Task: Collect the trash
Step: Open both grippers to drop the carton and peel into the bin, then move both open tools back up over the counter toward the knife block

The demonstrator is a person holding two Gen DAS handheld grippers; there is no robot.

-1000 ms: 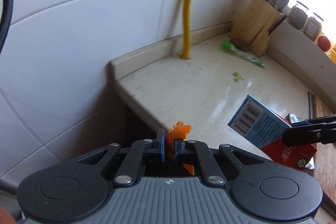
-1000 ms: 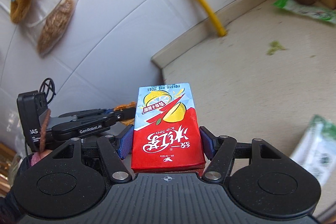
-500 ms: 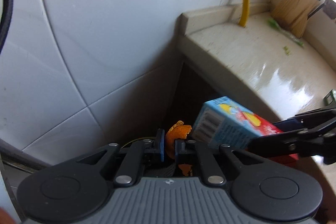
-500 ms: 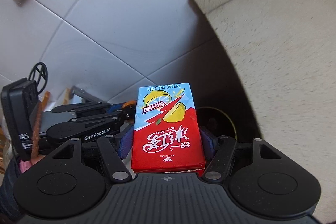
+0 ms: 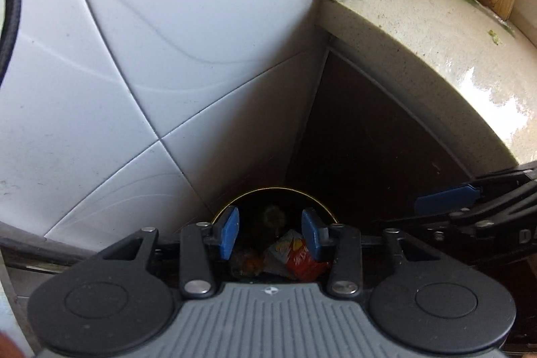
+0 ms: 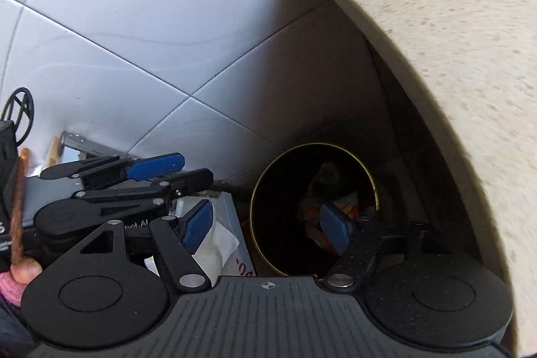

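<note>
Left wrist view shows your left tongs (image 5: 270, 232) wide and empty above the bin (image 5: 273, 192), tea carton (image 5: 293, 259) inside. Your right tongs (image 6: 268, 225) gape too; green scraps (image 5: 493, 36) remain on the counter (image 5: 436, 46).

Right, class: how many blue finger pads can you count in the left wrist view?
3. Two belong to the left tool: one pad left and one right, above the bin. A third is on the right tool; its partner may be hidden.
</note>
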